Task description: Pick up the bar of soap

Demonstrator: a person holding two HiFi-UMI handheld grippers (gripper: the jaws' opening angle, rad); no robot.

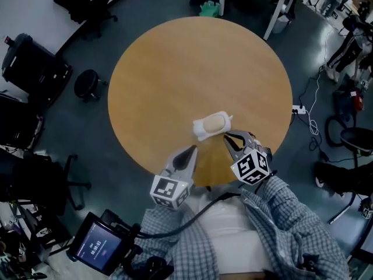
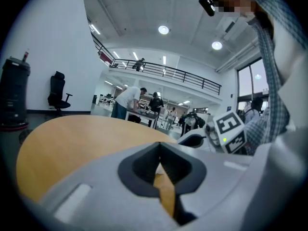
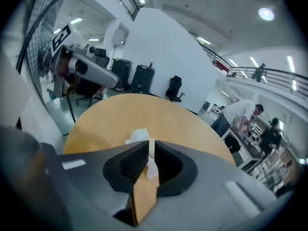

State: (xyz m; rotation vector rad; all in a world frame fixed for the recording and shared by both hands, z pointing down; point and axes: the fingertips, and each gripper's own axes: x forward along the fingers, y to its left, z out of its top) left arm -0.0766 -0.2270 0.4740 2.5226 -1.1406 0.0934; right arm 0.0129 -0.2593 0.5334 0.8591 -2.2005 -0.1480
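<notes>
One round wooden surface (image 1: 175, 69) fills our view from above. Two hand-held grippers reach over its near edge. The left gripper (image 1: 192, 150) has its jaws pressed together on nothing. The right gripper (image 1: 227, 136) has its jaws all but together too, empty, with its tips just beside a small white dish (image 1: 202, 134). In that dish lies the pale bar of soap (image 1: 212, 122). We judge it light, hard and probably slippery, so gripping across its long sides, above the dish rim, looks safest.
</notes>
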